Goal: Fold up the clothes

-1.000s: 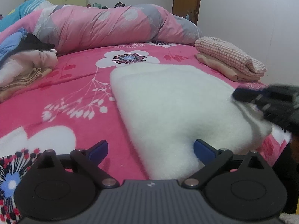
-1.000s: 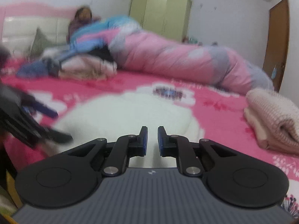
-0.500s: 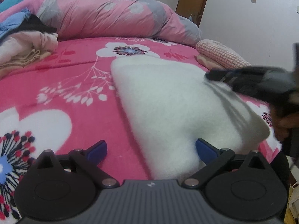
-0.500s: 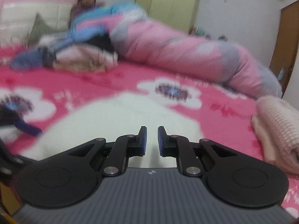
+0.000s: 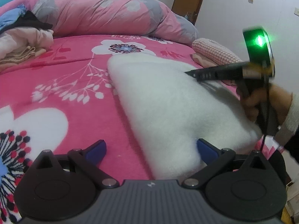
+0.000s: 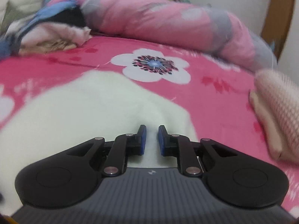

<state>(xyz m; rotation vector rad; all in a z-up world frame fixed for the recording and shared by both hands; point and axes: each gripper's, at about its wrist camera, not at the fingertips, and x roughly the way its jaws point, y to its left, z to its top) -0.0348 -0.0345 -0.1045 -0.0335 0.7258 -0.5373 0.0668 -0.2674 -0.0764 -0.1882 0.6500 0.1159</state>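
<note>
A white fleece [image 5: 168, 100] lies folded on the pink bed [image 5: 61, 82], the left gripper [image 5: 151, 147] spread wide at its near edge, the right gripper [image 6: 151, 140] over it, narrowly parted.

Motion blur smears the clothes pile [image 6: 46, 35] and folded pink knit [image 6: 276, 112] in the right wrist view

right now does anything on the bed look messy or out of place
Yes. A loose heap of unfolded clothes sits crumpled against the rolled pink duvet, unlike the flat white fleece garment and the neatly folded pink stack. Nothing looks spilled or damaged.
</note>
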